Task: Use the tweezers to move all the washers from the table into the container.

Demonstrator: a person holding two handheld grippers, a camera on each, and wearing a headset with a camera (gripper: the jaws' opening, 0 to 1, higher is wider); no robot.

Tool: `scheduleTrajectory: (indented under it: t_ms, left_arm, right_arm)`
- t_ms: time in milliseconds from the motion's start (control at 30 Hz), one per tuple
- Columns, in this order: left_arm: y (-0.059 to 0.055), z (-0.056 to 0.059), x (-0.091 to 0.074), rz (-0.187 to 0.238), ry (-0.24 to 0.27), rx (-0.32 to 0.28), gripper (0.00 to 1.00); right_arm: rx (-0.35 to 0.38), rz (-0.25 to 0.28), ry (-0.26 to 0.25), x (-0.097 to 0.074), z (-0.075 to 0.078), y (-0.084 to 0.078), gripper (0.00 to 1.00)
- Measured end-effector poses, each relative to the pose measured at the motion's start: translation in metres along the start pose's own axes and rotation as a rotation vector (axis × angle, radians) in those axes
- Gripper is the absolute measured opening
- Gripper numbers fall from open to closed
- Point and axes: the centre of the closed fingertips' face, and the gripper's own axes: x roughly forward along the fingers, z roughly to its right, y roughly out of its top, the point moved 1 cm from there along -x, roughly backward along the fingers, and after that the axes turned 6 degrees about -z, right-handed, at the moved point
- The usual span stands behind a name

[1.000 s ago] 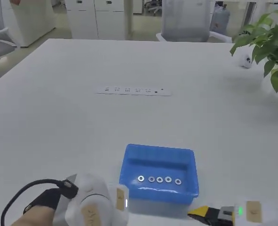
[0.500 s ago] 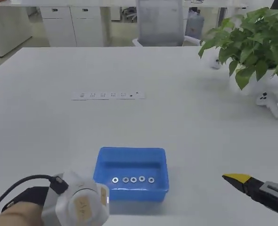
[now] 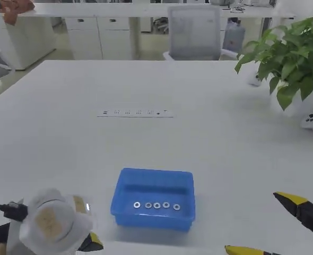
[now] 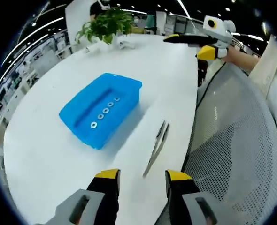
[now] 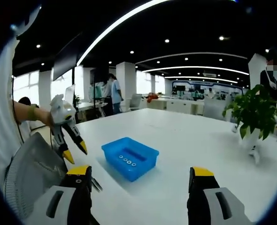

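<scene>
Left gripper (image 4: 143,175): spread, holding nothing.
Right gripper (image 5: 140,171): spread wide, holding nothing.
Tweezers (image 4: 158,143): flat on table (image 4: 44,154), just ahead of left gripper's tips.
Container (image 4: 129,83): blue, beyond tweezers, ahead of both grippers.
Washers (image 4: 104,112): five in a row inside container.

Item one, my left gripper (image 4: 142,175): two grey moulded arms, each cut with an oblong slot, ended in black fingers (image 4: 105,192) with yellow caps. Its housing (image 3: 53,226) was white and rounded and carried a tan label (image 3: 49,222) and one small lit indicator. A black cable (image 3: 0,208) ran from its rear.

Item two, my right gripper (image 5: 140,170): the same grey slotted arms, black fingers and yellow caps.

Item three, worn: a white sleeve (image 5: 0,112).
</scene>
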Motion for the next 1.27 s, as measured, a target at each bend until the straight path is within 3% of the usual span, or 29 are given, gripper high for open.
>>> scheduleTrajectory:
  t_ms: [100, 167, 200, 267, 300, 367, 533, 600, 667, 767, 833, 1067, 1267]
  left_arm:
    - [0.000, -0.005, -0.016, 0.116, 0.055, -0.133, 0.52]
    - [0.001, -0.011, -0.028, 0.226, 0.105, -0.212, 0.53]
    - [0.005, -0.015, -0.036, 0.314, 0.137, -0.271, 0.53]
    - [0.011, -0.021, -0.049, 0.440, 0.171, -0.344, 0.56]
    - [0.014, -0.026, -0.061, 0.530, 0.208, -0.386, 0.61]
    - [0.016, -0.035, -0.077, 0.655, 0.281, -0.436, 0.68]
    - [0.017, -0.047, -0.099, 0.799, 0.425, -0.472, 0.88]
    - [0.019, -0.049, -0.103, 0.836, 0.445, -0.480, 0.93]
    - [0.021, -0.051, -0.107, 0.846, 0.471, -0.460, 0.96]
    - [0.025, -0.051, -0.109, 0.876, 0.483, -0.437, 0.99]
    - [0.024, -0.052, -0.105, 0.854, 0.486, -0.438, 0.99]
    - [0.024, -0.053, -0.106, 0.889, 0.453, -0.478, 0.99]
    - [0.020, -0.054, -0.102, 0.859, 0.459, -0.486, 0.99]
  right_arm:
    - [0.004, 0.021, -0.013, 0.000, 0.001, 0.003, 0.88]
    - [0.006, 0.036, -0.022, -0.002, 0.002, 0.006, 0.89]
    - [0.006, 0.048, -0.031, -0.002, 0.003, 0.008, 0.89]
    - [0.009, 0.067, -0.041, -0.004, 0.004, 0.011, 0.90]
    - [0.013, 0.096, -0.049, -0.006, 0.004, 0.015, 0.90]
    - [0.034, 0.129, -0.051, -0.008, 0.002, 0.019, 0.90]
    - [0.054, 0.156, -0.082, -0.011, 0.002, 0.021, 0.95]
    - [0.046, 0.160, -0.094, -0.011, 0.002, 0.021, 0.97]
    - [0.036, 0.166, -0.099, -0.011, 0.003, 0.022, 0.99]
    - [0.041, 0.195, -0.059, -0.006, -0.003, 0.023, 0.99]
    - [0.034, 0.174, -0.055, -0.003, -0.002, 0.019, 0.99]
    - [0.016, 0.166, -0.080, -0.006, 0.001, 0.017, 0.99]
    - [0.023, 0.141, -0.077, -0.004, 0.000, 0.012, 0.99]
